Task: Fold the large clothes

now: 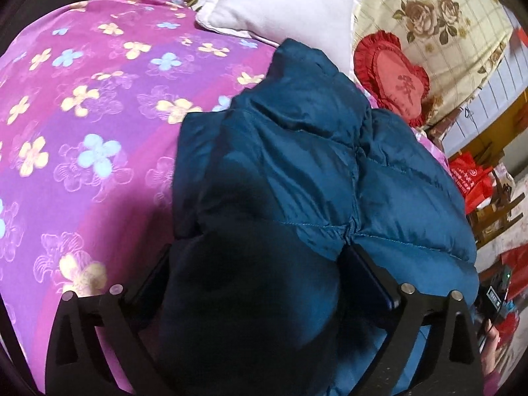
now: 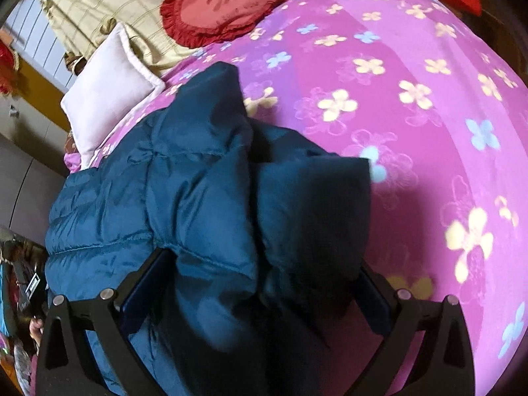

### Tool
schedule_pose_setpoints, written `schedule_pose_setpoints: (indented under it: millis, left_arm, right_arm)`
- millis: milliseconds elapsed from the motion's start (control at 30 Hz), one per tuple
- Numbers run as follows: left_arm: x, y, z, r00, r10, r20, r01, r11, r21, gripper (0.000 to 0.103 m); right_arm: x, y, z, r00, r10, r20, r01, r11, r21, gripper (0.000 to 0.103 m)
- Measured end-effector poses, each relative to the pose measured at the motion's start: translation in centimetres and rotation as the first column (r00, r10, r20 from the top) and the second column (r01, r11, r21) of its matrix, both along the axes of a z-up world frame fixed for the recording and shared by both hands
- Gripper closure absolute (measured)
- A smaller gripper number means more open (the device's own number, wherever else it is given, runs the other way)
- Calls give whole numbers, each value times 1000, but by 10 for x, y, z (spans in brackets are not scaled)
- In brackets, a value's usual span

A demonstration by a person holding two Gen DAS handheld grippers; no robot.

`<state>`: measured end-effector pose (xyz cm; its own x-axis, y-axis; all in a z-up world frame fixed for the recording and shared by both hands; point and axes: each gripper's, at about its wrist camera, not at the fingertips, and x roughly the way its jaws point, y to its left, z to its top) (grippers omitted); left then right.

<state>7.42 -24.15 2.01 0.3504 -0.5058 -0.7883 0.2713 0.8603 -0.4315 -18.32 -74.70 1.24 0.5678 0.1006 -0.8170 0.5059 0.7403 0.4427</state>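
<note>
My left gripper (image 1: 260, 274) and right gripper (image 2: 260, 283) both stand spread wide around bulges of the puffy, quilted teal jacket (image 1: 297, 165), bunched on the bed's pink flowered blanket (image 1: 99, 115); white pillow (image 1: 280, 3) at twelve o'clock.

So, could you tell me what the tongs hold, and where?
A dark blue puffer jacket bulges between the left tongs and the right tongs, both wide; whether either actually grips it cannot be told.

Bed (image 1: 82, 125) with pink flowered cover: blue puffer jacket (image 1: 297, 165) lies on it, white pillow (image 1: 280, 3) and red heart cushion (image 1: 396, 79) at its head.
</note>
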Motion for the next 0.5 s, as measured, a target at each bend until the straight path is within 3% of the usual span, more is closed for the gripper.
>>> schedule_pose_setpoints:
  millis: [33,67,100,133,200,300,400,500]
  left_arm:
    - [0,-1,0,1000,-12,0,12,1000,3,22]
    - [-1,-3,1,1000,-27,3,27,1000,4,29]
    - [-3,-4,1,999,-51,9,51,999,-11,46]
    - [-7,-4,3,998,-58,21,59,998,-31,53]
    - [-15,-2,8,997,-57,55,59,998,-36,75]
    - [-30,-4,22,990,-70,119,70,998,-3,96]
    - [-45,-4,37,985,-74,159,69,997,35,103]
    - [-57,8,52,985,-70,156,69,998,12,103]
  right_arm:
    - [0,1,0,1000,-2,5,2,1000,4,0]
    - [-1,0,0,1000,0,12,0,1000,10,0]
    - [-2,0,0,1000,4,23,-5,1000,20,1]
    - [-3,2,1,999,7,40,-8,1000,26,2]
    - [-6,6,4,997,19,76,-21,999,30,22]
    - [-12,22,17,993,38,114,-35,999,-26,52]
    - [-17,36,35,990,41,134,-32,997,-68,67]
    - [-30,45,58,982,40,183,-28,997,-69,72]
